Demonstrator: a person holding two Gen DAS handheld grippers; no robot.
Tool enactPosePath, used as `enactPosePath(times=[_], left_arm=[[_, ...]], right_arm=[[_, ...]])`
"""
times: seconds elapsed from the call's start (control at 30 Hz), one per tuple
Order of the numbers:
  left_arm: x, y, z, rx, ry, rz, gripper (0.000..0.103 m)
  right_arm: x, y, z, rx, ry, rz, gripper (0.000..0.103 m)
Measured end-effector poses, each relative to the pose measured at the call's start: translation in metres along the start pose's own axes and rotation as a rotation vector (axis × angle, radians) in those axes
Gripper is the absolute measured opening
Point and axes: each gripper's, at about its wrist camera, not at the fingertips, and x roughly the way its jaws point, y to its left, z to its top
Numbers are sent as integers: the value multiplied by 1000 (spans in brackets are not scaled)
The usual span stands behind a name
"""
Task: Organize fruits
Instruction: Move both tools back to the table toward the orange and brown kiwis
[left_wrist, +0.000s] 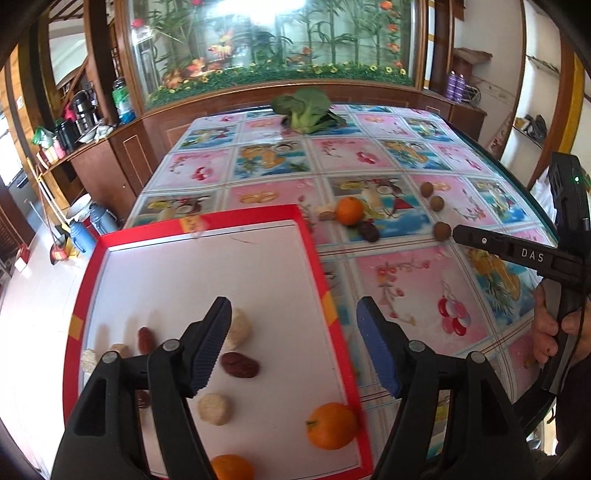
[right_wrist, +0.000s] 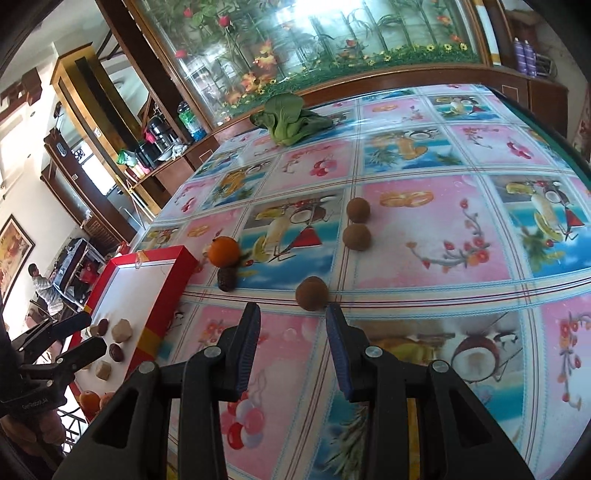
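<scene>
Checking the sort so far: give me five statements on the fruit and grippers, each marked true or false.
1. Three brown longans lie on the tablecloth. True.
2. The tray holds no oranges. False: two oranges lie in it.
3. The right gripper holds a longan. False: its jaws are open and empty, the nearest longan just beyond the tips.
4. One orange is outside the tray. True.
5. The left gripper grips a red date. False: it is open and empty.

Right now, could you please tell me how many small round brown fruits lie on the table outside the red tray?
3: two close together farther back, one just ahead of the right gripper. None seems hidden.
</scene>
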Motion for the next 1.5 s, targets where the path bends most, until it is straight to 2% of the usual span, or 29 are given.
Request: enactPosePath(times=[0.13,0.27,0.37,0.47,0.57,0.7,0.97,1.13,1.27,1.43,1.5], left_arm=[[3,-15,3,27,8,10,73],[4,-23,4,39,3,35,82],[9,-26,6,44,12,48,82],[15,-28,7,47,28,57,82],[23,-32,10,52,44,63,82],[33,-38,13,62,66,60,83],[52,-40,24,40,106,30,83],[66,-39,48,9,125,-12,83],[81,-44,73,52,115,-9,83],[100,-47,103,105,98,-85,83],[111,-43,115,98,113,-119,83]], right_arm=[[3,-7,-1,6,10,14,36],[3,-12,0,28,10,34,36],[0,-14,2,29,-7,17,36],[0,-22,4,74,-4,32,37],[0,-30,6,107,-4,13,42],[0,-42,7,172,4,22,42],[-1,-60,6,279,24,41,42],[-5,-64,6,307,19,64,44],[-5,-63,6,306,20,71,45],[-6,-63,8,301,11,59,45],[-6,-66,8,313,8,58,45]])
